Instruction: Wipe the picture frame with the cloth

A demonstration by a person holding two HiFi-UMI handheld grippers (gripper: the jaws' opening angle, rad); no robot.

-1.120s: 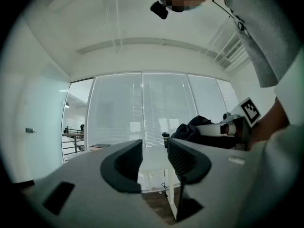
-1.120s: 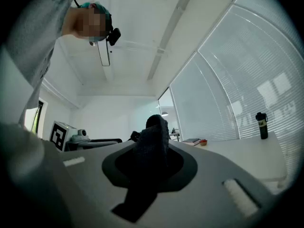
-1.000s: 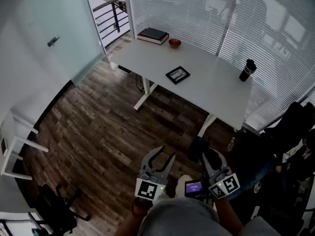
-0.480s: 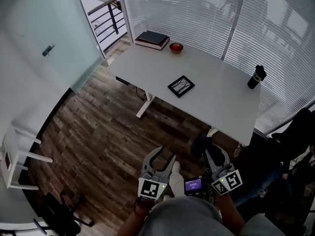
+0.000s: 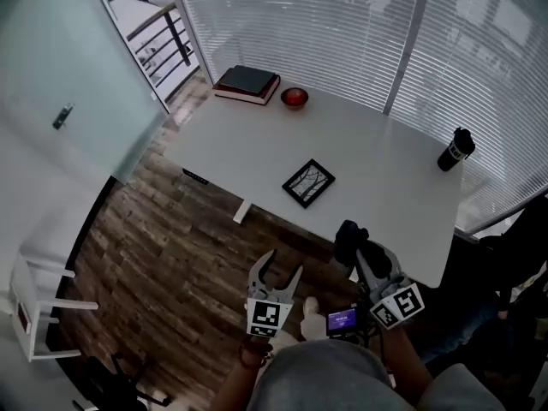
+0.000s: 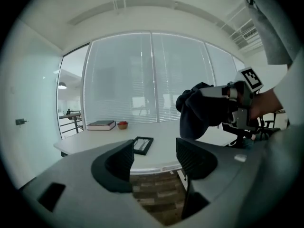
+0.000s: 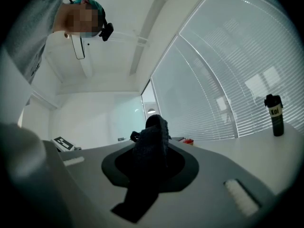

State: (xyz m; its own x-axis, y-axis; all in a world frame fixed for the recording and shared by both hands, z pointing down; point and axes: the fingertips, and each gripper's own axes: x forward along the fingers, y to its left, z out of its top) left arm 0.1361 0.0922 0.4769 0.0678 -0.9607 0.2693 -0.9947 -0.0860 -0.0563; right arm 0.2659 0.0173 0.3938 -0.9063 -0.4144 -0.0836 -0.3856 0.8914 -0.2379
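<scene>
**A:** The counter [image 5: 257,144] fills far more of the head view than a second ago. Both tongs have been carried up to its near edge.

**B:** How do the tongs stand?

**A:** The left tongs [image 5: 281,268] have just been opening, and their jaws are apart with nothing between them. The right tongs [image 5: 366,259] are clamped on the dark cloth [image 5: 347,238], which bunches above the jaws and trails below.

**B:** And the picture frame?

**A:** The picture frame [image 5: 308,182] lies flat near the counter's middle, well apart from both tongs and not yet wiped.

**B:** Best way in?

**A:** I'd steady one edge of the frame with the left tongs, since it looks light enough to slide. Then lay the cloth's loose bulk on the glass and sweep across.

**B:** Anything in the way?

**A:** Nothing, I'd say. The stack of books [image 5: 247,82], the bottle [image 5: 455,149] and the red bowl [image 5: 294,98] all sit towards the counter's far side, well clear of the frame.
</scene>
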